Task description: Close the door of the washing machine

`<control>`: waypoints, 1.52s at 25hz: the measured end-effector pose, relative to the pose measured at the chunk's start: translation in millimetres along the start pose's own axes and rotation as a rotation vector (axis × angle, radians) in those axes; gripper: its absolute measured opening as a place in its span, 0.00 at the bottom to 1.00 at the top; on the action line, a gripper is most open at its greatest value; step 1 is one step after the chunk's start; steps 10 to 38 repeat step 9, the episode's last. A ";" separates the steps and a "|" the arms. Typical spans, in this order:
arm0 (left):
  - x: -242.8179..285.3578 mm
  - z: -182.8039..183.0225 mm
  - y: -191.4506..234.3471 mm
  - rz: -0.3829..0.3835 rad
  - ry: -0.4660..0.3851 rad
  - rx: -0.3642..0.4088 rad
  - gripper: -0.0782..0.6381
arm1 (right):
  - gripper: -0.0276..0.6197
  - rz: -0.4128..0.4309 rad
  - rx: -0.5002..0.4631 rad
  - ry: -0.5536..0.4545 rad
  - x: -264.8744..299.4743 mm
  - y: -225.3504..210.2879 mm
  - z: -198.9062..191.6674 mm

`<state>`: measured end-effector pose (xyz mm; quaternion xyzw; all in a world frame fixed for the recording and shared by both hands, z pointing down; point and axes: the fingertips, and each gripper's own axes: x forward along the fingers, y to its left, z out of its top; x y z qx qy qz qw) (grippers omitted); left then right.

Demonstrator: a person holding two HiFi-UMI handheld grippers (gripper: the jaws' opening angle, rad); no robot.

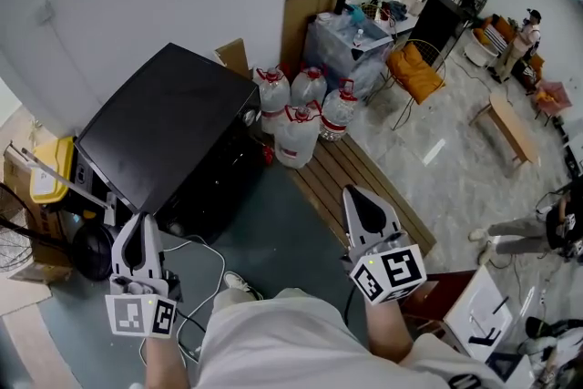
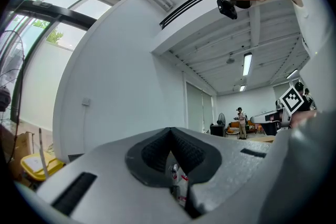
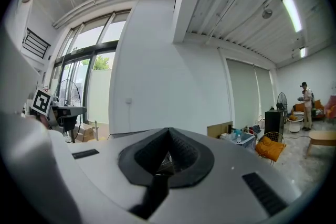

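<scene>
In the head view the washing machine (image 1: pixel 164 123) is a black box against the white wall at the left. A round dark shape (image 1: pixel 91 250) hangs off its lower left corner and looks like the door swung out; I cannot tell for sure. My left gripper (image 1: pixel 139 221) is held level just short of that corner, jaws together and empty. My right gripper (image 1: pixel 353 196) is over the floor to the machine's right, apart from it, shut on nothing. In the gripper views the left gripper (image 2: pixel 170 136) and the right gripper (image 3: pixel 168 136) each have their dark pads meeting.
Several big water jugs (image 1: pixel 296 118) stand on a wooden pallet (image 1: pixel 355 182) right of the machine. A white cable (image 1: pixel 205 269) lies on the floor by my shoe (image 1: pixel 239 285). A yellow box (image 1: pixel 50 168) is at the left, a chair with an orange cushion (image 1: pixel 414 73) further back.
</scene>
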<state>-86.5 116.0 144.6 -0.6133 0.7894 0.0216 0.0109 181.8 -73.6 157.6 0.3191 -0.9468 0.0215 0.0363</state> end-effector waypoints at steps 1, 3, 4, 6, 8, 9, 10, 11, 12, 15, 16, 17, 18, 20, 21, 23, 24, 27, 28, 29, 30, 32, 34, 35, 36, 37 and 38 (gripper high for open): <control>-4.2 -0.7 -2.2 0.004 0.000 0.000 0.12 | 0.04 0.005 0.000 0.001 -3.0 0.7 -1.3; -11.5 -3.2 -6.5 0.010 0.003 0.000 0.12 | 0.04 0.012 0.000 0.004 -8.4 1.5 -4.6; -14.5 -4.4 -9.0 0.012 0.004 0.000 0.12 | 0.04 0.015 0.000 0.005 -11.1 1.6 -5.9; -19.3 -5.9 -14.8 0.013 0.006 -0.002 0.12 | 0.04 0.021 0.000 0.005 -17.0 1.1 -7.6; -23.3 -6.9 -20.8 0.014 0.005 -0.005 0.12 | 0.04 0.026 0.000 0.006 -23.1 0.4 -9.1; -25.2 -7.3 -23.9 0.014 0.005 -0.007 0.12 | 0.04 0.028 0.000 0.007 -26.3 0.0 -10.0; -25.2 -7.3 -23.9 0.014 0.005 -0.007 0.12 | 0.04 0.028 0.000 0.007 -26.3 0.0 -10.0; -25.2 -7.3 -23.9 0.014 0.005 -0.007 0.12 | 0.04 0.028 0.000 0.007 -26.3 0.0 -10.0; -25.2 -7.3 -23.9 0.014 0.005 -0.007 0.12 | 0.04 0.028 0.000 0.007 -26.3 0.0 -10.0; -25.2 -7.3 -23.9 0.014 0.005 -0.007 0.12 | 0.04 0.028 0.000 0.007 -26.3 0.0 -10.0; -25.2 -7.3 -23.9 0.014 0.005 -0.007 0.12 | 0.04 0.028 0.000 0.007 -26.3 0.0 -10.0; -25.2 -7.3 -23.9 0.014 0.005 -0.007 0.12 | 0.04 0.028 0.000 0.007 -26.3 0.0 -10.0; -25.2 -7.3 -23.9 0.014 0.005 -0.007 0.12 | 0.04 0.028 0.000 0.007 -26.3 0.0 -10.0; -25.2 -7.3 -23.9 0.014 0.005 -0.007 0.12 | 0.04 0.028 0.000 0.007 -26.3 0.0 -10.0; -25.2 -7.3 -23.9 0.014 0.005 -0.007 0.12 | 0.04 0.028 0.000 0.007 -26.3 0.0 -10.0; -25.2 -7.3 -23.9 0.014 0.005 -0.007 0.12 | 0.04 0.028 0.000 0.007 -26.3 0.0 -10.0; -25.2 -7.3 -23.9 0.014 0.005 -0.007 0.12 | 0.04 0.028 0.000 0.007 -26.3 0.0 -10.0; -25.2 -7.3 -23.9 0.014 0.005 -0.007 0.12 | 0.04 0.028 0.000 0.007 -26.3 0.0 -10.0; -25.2 -7.3 -23.9 0.014 0.005 -0.007 0.12 | 0.04 0.028 0.000 0.007 -26.3 0.0 -10.0; -25.2 -7.3 -23.9 0.014 0.005 -0.007 0.12 | 0.04 0.028 0.000 0.007 -26.3 0.0 -10.0; -25.2 -7.3 -23.9 0.014 0.005 -0.007 0.12 | 0.04 0.028 0.000 0.007 -26.3 0.0 -10.0; -25.2 -7.3 -23.9 0.014 0.005 -0.007 0.12 | 0.04 0.028 0.000 0.007 -26.3 0.0 -10.0; -25.2 -7.3 -23.9 0.014 0.005 -0.007 0.12 | 0.04 0.028 0.000 0.007 -26.3 0.0 -10.0; -25.2 -7.3 -23.9 0.014 0.005 -0.007 0.12 | 0.04 0.028 0.000 0.007 -26.3 0.0 -10.0; -25.2 -7.3 -23.9 0.014 0.005 -0.007 0.12 | 0.04 0.028 0.000 0.007 -26.3 0.0 -10.0; -25.2 -7.3 -23.9 0.014 0.005 -0.007 0.12 | 0.04 0.028 0.000 0.007 -26.3 0.0 -10.0; -25.2 -7.3 -23.9 0.014 0.005 -0.007 0.12 | 0.04 0.028 0.000 0.007 -26.3 0.0 -10.0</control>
